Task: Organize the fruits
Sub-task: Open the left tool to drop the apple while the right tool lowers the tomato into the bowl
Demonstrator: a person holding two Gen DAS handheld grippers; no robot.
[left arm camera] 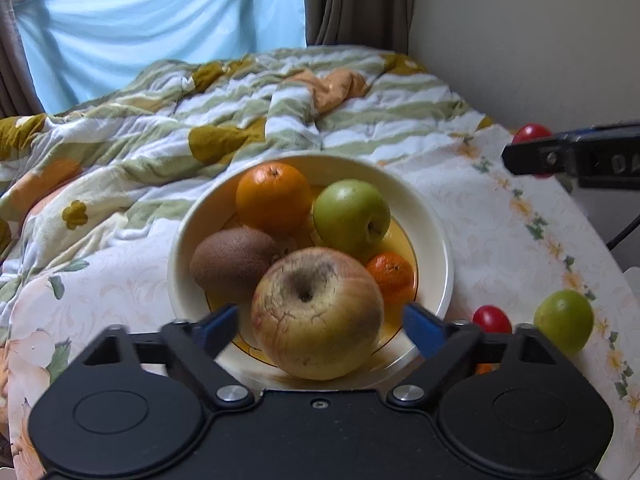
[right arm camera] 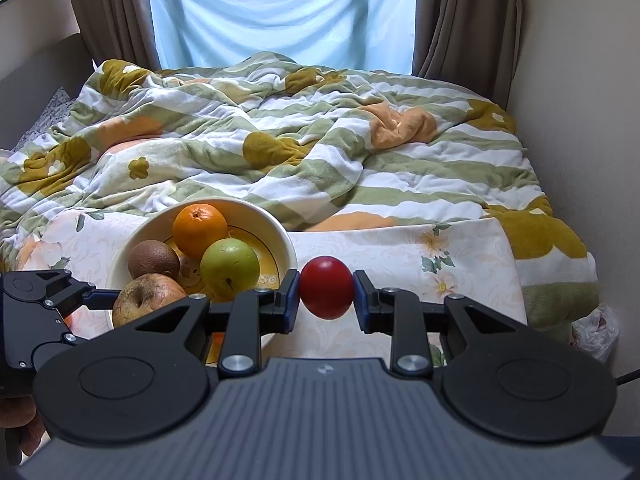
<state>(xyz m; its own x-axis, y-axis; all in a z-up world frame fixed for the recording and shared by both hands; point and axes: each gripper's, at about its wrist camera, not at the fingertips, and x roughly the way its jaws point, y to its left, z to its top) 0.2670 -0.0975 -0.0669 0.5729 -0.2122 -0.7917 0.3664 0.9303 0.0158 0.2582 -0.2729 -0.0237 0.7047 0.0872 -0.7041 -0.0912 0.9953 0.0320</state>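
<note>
Left wrist view: left gripper [left arm camera: 320, 326] stood open around the wrinkled apple [left arm camera: 318, 312] resting in the bowl [left arm camera: 436, 216]; withdrawal should be straight back. Right gripper [right arm camera: 326, 296] clamped a red tomato [right arm camera: 326, 287] beside the bowl.

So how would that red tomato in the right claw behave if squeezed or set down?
The red tomato looks smooth and glossy, so probably slippery between the right claw pads. It is round, so likely to roll once released. Hard squeezing may bruise it.

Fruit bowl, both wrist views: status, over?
Left tongs open around the big wrinkled apple in the bowl. Right tongs shut on a red tomato, beside the bowl. Red tomato and green fruit outside. Nothing blocking.
</note>
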